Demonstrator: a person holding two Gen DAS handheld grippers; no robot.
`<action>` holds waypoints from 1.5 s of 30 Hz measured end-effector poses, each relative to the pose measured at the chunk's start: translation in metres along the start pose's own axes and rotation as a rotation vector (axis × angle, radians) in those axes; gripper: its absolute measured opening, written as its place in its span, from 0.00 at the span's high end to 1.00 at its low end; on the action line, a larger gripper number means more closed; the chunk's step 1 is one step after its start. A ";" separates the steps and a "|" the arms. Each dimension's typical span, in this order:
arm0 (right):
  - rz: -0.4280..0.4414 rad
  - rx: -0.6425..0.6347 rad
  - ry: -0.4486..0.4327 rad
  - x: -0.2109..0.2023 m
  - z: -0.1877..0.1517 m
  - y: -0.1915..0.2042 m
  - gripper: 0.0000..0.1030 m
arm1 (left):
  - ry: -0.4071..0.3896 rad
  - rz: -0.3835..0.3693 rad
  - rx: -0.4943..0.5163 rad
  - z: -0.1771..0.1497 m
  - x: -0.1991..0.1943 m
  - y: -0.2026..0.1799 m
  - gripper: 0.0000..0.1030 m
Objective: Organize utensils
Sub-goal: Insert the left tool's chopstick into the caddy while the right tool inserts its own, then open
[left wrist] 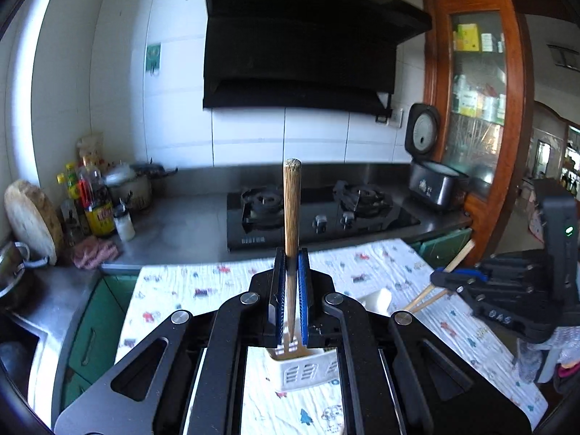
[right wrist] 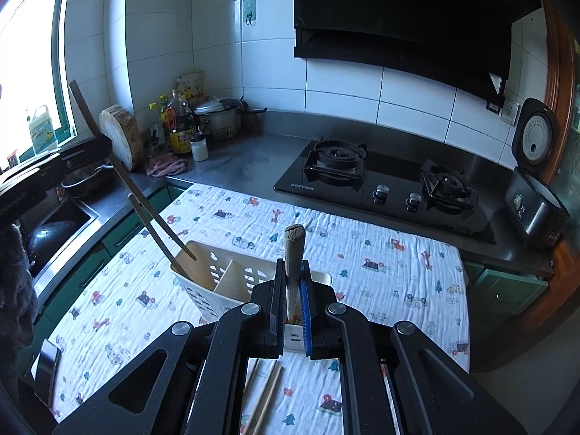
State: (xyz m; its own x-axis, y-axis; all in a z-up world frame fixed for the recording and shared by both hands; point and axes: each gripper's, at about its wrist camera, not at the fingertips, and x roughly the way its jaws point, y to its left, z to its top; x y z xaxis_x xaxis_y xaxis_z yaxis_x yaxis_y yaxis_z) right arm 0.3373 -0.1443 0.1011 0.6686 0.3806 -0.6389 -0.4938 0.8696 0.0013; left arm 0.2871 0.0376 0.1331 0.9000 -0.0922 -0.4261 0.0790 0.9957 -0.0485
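My left gripper (left wrist: 290, 257) is shut on a brown wooden chopstick (left wrist: 291, 210), held upright with its tip down over the white slotted utensil holder (left wrist: 304, 373). My right gripper (right wrist: 291, 268) is shut on a pale wooden chopstick (right wrist: 293, 253), its lower end at the right part of the utensil holder (right wrist: 224, 282). In the right wrist view the left gripper's dark chopsticks (right wrist: 156, 228) lean into the holder's left compartment. In the left wrist view the right gripper (left wrist: 446, 277) holds light chopsticks (left wrist: 427, 297) beside the holder.
The holder stands on a white patterned cloth (right wrist: 362, 253) over the table. Loose chopsticks (right wrist: 266, 395) lie on the cloth under my right gripper. Behind are a gas hob (right wrist: 384, 185), a rice cooker (right wrist: 536, 199), bottles (right wrist: 181, 123), a pot, a chopping block and a sink (right wrist: 61, 224).
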 end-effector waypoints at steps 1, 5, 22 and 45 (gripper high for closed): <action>0.001 0.001 0.004 0.002 -0.001 -0.001 0.93 | 0.015 0.000 -0.009 -0.004 0.006 0.002 0.95; 0.002 0.002 0.015 0.008 -0.005 -0.001 0.93 | 0.068 -0.009 -0.052 -0.018 0.025 0.014 0.95; -0.008 0.013 0.028 0.016 -0.013 -0.004 0.92 | 0.166 -0.007 -0.089 -0.053 0.045 0.025 0.94; -0.056 -0.003 -0.140 -0.081 -0.074 0.005 0.34 | 0.094 -0.072 -0.088 -0.096 -0.043 0.001 0.48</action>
State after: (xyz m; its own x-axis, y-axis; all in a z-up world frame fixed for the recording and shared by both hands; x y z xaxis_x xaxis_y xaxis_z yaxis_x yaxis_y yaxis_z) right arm 0.2392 -0.1937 0.0956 0.7661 0.3720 -0.5242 -0.4551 0.8898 -0.0336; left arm 0.2071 0.0418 0.0647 0.8489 -0.1682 -0.5011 0.1003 0.9820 -0.1598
